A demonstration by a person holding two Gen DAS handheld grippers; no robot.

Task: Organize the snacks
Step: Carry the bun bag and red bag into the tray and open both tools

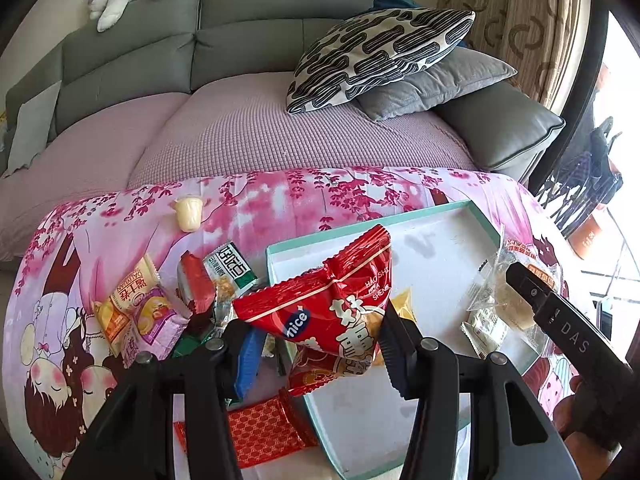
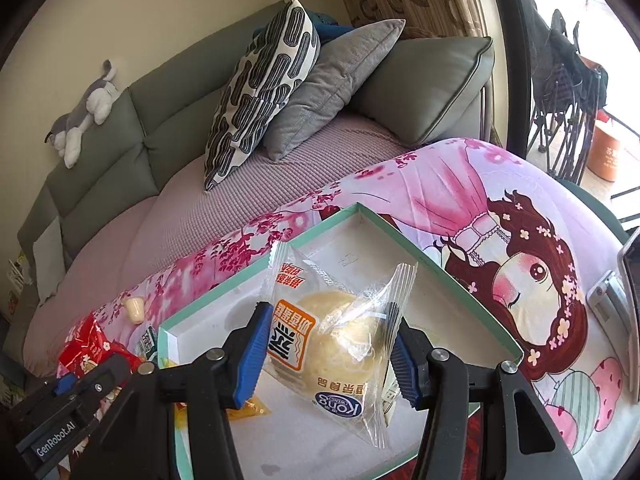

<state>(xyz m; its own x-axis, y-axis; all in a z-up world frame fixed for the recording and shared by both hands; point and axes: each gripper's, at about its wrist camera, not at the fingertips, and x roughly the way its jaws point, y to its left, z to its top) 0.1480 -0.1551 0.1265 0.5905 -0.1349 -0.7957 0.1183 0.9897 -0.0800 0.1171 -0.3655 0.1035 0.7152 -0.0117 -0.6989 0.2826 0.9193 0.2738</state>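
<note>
Left wrist view: the left tongs are clenched on a crinkled, glossy red foil snack bag with white lettering, held over the near-left edge of the shallow white cardboard tray with a mint-green rim. More wrapped snacks lie left of the tray on the pink floral cloth-covered counter.

Right wrist view: the right tongs grasp a clear plastic-wrapped pale round bun with an orange label, above the tray.

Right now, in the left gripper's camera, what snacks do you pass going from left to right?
Purple-and-yellow snack packet → red snack bag held in the left gripper → clear-wrapped bun held by the right gripper.
</note>
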